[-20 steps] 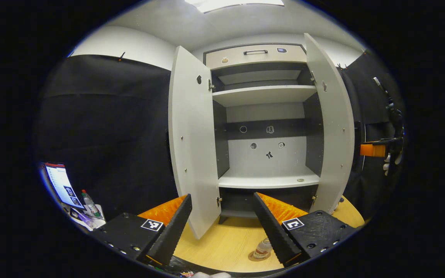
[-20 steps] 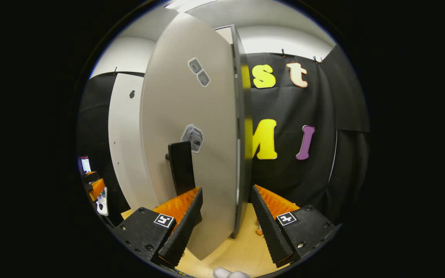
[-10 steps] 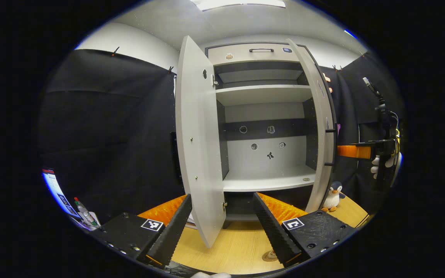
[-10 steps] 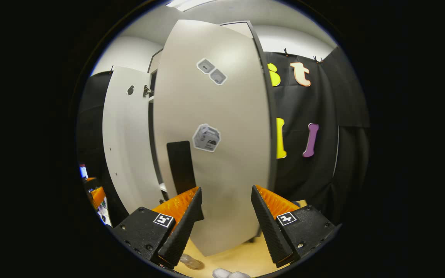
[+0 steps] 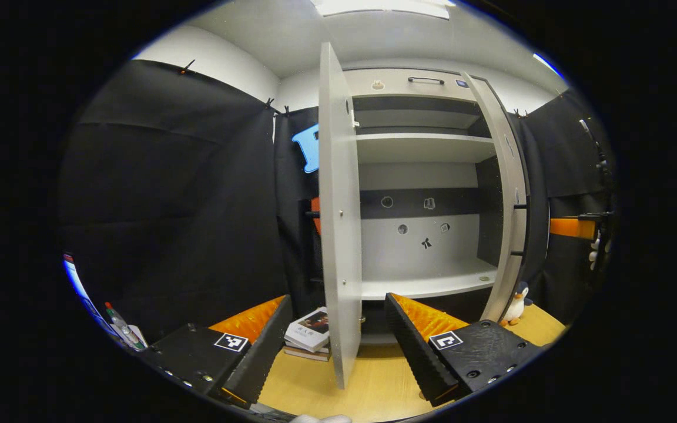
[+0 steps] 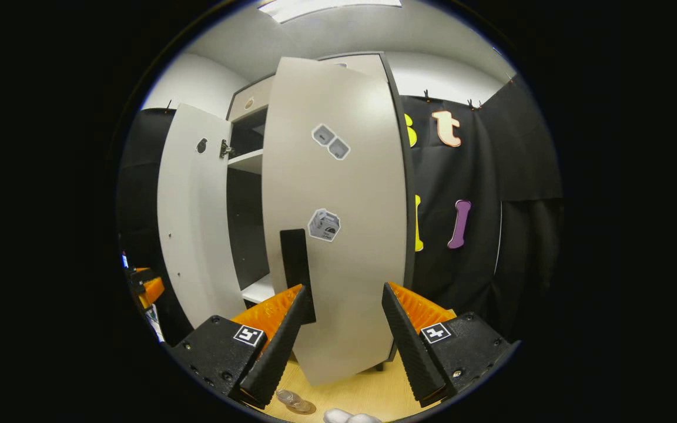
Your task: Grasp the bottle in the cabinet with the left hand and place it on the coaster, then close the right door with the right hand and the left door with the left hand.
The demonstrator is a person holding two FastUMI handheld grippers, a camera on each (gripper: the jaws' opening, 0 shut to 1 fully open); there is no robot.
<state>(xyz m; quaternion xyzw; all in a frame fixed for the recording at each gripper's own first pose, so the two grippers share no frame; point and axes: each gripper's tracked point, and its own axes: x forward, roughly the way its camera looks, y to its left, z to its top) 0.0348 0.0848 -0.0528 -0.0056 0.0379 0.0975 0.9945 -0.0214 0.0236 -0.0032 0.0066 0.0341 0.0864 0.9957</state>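
The bottle (image 6: pixel 289 399) lies low at the bottom of the right gripper view, just under our right gripper's left finger, on the coaster (image 6: pixel 302 407) on the wooden table (image 6: pixel 368 395); we count one of each, and whether the bottle stands upright we cannot tell.

The cabinet (image 5: pixel 426 194) has two doors and two pale shelves inside. In the left gripper view, the left door (image 5: pixel 338 217) stands edge-on straight ahead of our left gripper (image 5: pixel 338 346), its lower edge hanging between the two fingers without touching either. That gripper is spread wide and holds nothing. To the left of the door, a stack of two books (image 5: pixel 310 335) lies on the table just beyond our left finger. To the right, the cabinet mouth is open between the two door edges, and the right door (image 5: pixel 506 200) is swung partway in. A penguin toy (image 5: pixel 513 302) sits beyond it.

In the right gripper view, the right gripper (image 6: pixel 343 343) is also spread wide and empty, the right door's face right in front, its dark handle (image 6: pixel 297 273) above our left finger.
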